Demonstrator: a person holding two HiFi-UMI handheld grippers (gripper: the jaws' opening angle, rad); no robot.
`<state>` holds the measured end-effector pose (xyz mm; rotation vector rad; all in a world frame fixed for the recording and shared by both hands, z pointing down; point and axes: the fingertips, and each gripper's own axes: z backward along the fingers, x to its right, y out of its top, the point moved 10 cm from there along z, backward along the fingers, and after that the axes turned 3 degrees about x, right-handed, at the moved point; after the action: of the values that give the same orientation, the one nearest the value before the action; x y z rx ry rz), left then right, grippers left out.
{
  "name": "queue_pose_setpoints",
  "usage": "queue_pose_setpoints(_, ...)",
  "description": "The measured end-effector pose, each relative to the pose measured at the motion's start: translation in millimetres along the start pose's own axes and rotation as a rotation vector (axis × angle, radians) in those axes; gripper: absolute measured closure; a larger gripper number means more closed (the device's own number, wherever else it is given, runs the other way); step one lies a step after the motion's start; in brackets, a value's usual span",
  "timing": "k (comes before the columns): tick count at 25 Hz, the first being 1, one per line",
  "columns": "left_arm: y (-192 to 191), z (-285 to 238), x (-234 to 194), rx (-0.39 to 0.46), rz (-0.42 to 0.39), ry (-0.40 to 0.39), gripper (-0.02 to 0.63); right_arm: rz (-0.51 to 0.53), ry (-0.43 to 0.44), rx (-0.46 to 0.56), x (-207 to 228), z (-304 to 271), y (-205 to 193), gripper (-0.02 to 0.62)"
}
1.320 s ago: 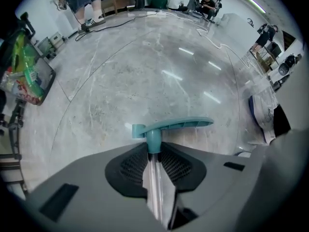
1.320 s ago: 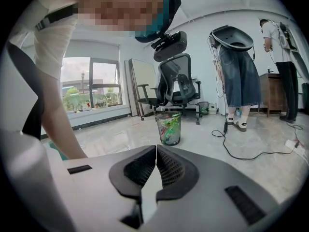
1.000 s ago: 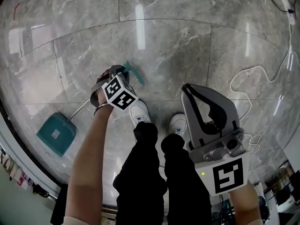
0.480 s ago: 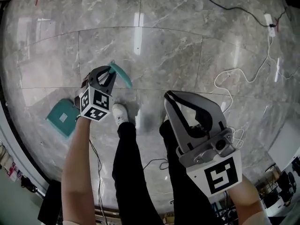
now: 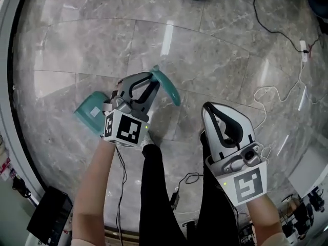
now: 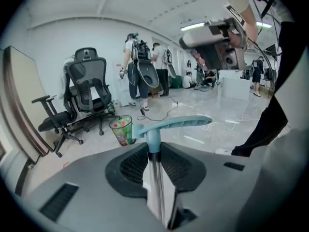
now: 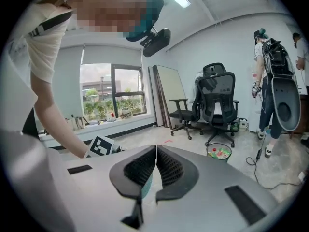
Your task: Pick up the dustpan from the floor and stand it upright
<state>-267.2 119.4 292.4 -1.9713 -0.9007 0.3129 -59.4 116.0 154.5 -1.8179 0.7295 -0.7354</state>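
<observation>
Gripping the dustpan (image 5: 91, 113) by its thin metal pole (image 6: 155, 178), the left gripper (image 5: 145, 86) has its jaws closed tight on the pole just below the teal handle (image 5: 169, 86). In the left gripper view the pole runs straight up between the black pads (image 6: 133, 163), and the handle (image 6: 174, 123) sticks out sideways to the right just past the jaw tips. In the head view the teal pan sits at the left of the left gripper, low down over the grey marble floor (image 5: 66, 45). Can't tell if the pan touches the floor. The pole looks steep, handle end up.

The right gripper (image 5: 219, 110) is held apart at the right, near the person's black trousers (image 5: 159, 188). In the right gripper view its jaws (image 7: 155, 151) are together, pads meeting, with nothing between them.

A white cable (image 5: 266, 94) lies on the floor at far right. The left gripper view shows a wastebasket (image 6: 121, 129) with colourful contents and a black office chair (image 6: 89, 88) further off, with people standing behind them.
</observation>
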Motion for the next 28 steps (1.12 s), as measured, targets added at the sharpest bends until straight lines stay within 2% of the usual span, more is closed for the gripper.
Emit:
queue_pose_setpoints(4,-7.9,88.7,-11.2,0.120,0.014,0.032,0.515,-0.028,0.061,-0.017,-88.0,-23.9,8.7,0.578)
queue_pose_setpoints(8,-26.3,176.4,-23.5,0.226,0.047,0.081,0.515,-0.002,0.164,-0.021,-157.9,-49.3,27.4,0.578)
queue_pose_setpoints(12,-48.3,252.5,-32.8,0.280,0.083,0.189,0.515,0.023,0.226,0.009,-209.7,-72.3,47.4,0.578)
queue_pose_setpoints(15,-68.5,299.9,-29.5,0.280,0.102,0.251,0.515,0.024,0.247,0.017,-241.2,-86.8,52.2,0.578)
queue_pose_setpoints(21,-98.4,351.6,-20.7,0.337,0.165,0.392,0.515,0.059,0.274,0.017,-278.4,-102.8,52.7,0.578)
queue_pose_setpoints(25,-112.0,375.8,-16.8,0.339,0.177,0.432,0.515,0.078,0.297,0.016,-303.7,-107.2,60.0,0.578)
queue_pose_setpoints(28,-113.4,380.5,-13.5,0.326,0.155,0.439,0.515,0.093,0.313,0.016,-315.2,-108.1,63.9,0.578)
